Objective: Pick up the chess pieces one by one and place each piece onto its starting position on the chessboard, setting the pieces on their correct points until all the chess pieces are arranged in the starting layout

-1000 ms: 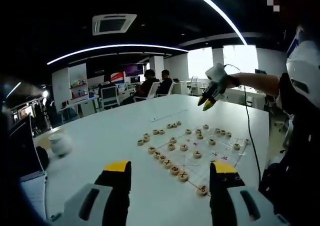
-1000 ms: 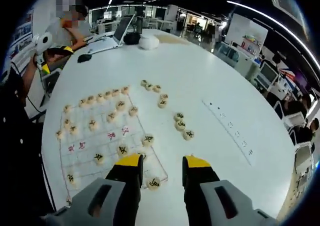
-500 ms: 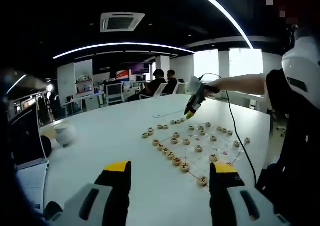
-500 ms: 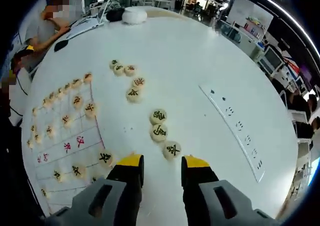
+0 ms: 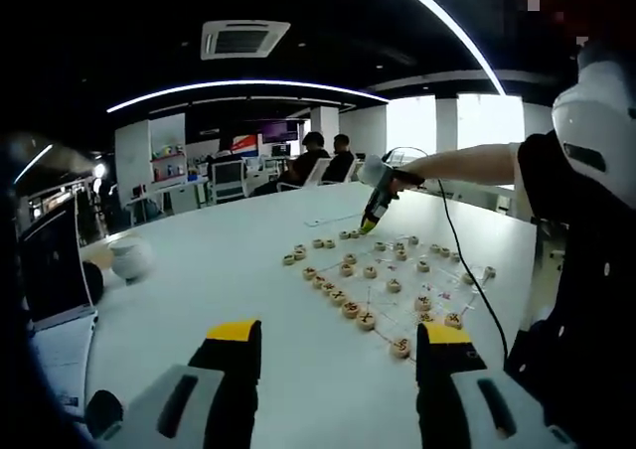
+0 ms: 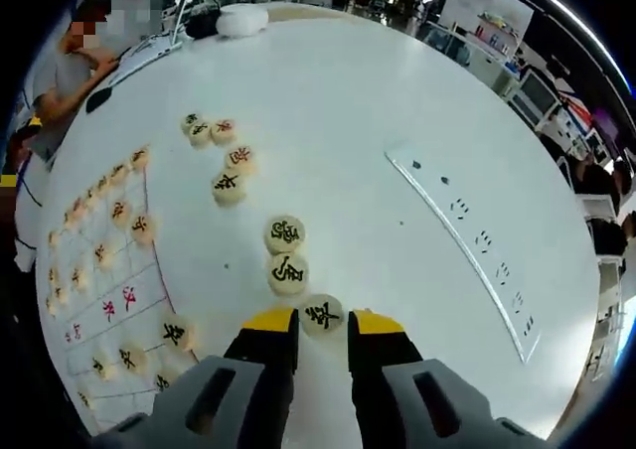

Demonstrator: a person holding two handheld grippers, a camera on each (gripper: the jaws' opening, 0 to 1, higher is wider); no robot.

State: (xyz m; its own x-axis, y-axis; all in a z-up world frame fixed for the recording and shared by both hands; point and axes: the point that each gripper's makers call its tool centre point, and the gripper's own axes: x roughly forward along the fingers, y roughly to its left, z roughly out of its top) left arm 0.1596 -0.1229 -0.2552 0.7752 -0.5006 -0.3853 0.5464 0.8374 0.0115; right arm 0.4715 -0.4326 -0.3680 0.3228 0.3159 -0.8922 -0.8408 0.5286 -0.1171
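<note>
An open-plan office is seen around a large white table (image 6: 397,91), on which a printed chessboard (image 6: 104,280) is laid near one edge. Most round pieces are set on the board's points; three loose chess pieces (image 6: 288,270) are lined up beside it. The right gripper (image 6: 322,322) is lowered with its jaws narrowly parted around the nearest piece (image 6: 322,315), contact uncertain. The left gripper (image 5: 338,335) is held wide open, empty, above the table
</note>
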